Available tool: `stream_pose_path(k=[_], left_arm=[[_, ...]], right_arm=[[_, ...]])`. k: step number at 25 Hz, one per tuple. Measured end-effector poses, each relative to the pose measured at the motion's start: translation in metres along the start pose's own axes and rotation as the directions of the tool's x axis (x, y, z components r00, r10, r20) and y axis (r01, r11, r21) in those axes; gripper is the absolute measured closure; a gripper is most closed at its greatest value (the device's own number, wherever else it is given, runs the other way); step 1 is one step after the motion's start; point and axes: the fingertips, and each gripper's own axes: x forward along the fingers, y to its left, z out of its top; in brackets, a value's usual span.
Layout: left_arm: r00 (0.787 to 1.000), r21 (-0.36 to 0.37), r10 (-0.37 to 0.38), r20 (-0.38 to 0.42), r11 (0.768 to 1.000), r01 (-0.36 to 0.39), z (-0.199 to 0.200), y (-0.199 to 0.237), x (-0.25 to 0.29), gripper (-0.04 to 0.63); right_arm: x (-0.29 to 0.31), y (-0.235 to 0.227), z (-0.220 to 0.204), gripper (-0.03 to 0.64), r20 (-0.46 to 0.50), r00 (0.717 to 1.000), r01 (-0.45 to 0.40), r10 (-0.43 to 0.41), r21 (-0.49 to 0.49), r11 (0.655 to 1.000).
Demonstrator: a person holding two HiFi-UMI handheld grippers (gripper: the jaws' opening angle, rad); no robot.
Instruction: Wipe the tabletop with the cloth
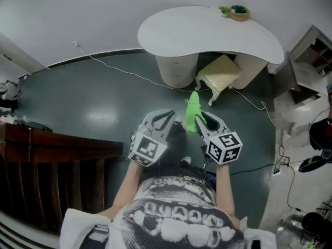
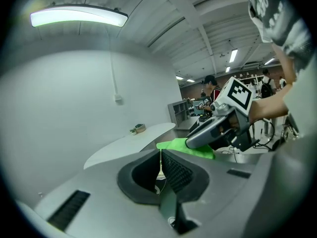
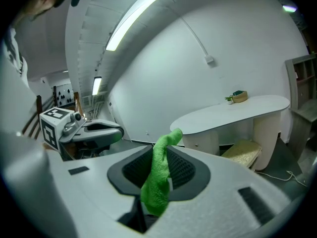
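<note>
A bright green cloth point(image 1: 193, 112) hangs pinched in my right gripper point(image 1: 199, 119), held in the air well short of the white kidney-shaped table point(image 1: 207, 32). In the right gripper view the cloth point(image 3: 159, 177) stands up between the shut jaws, with the table point(image 3: 233, 114) ahead at the right. My left gripper point(image 1: 171, 119) is beside it at the left, jaws together and holding nothing. The left gripper view shows its tips point(image 2: 160, 168) closed, the green cloth point(image 2: 184, 148) and the right gripper point(image 2: 218, 128) just beyond, and the table point(image 2: 129, 145) farther off.
A small bowl point(image 1: 239, 13) with a plant sits at the table's far right edge. A cream cushioned stool point(image 1: 220, 74) stands under the table. A cable point(image 1: 129, 72) runs across the dark floor. A wooden rail point(image 1: 52, 149) is at my left, shelves point(image 1: 311, 56) at the right.
</note>
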Motion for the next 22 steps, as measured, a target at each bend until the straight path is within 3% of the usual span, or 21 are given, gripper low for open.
stream_pose_path(k=[11,22], left_arm=[[0.999,-0.021,-0.039,0.014,0.999,0.039,-0.003,0.076,0.089,0.588],[1.000,-0.087,0.015,-0.007,0.996,-0.016,-0.033,0.202,0.140,0.588]], right_arm=[[0.074,-0.070,0.042,0.532,-0.032,0.998,0.061,-0.061,0.017,0.998],[0.186,-0.097,0.094,0.532,-0.090,0.994,0.064,-0.063,0.013,0.998]])
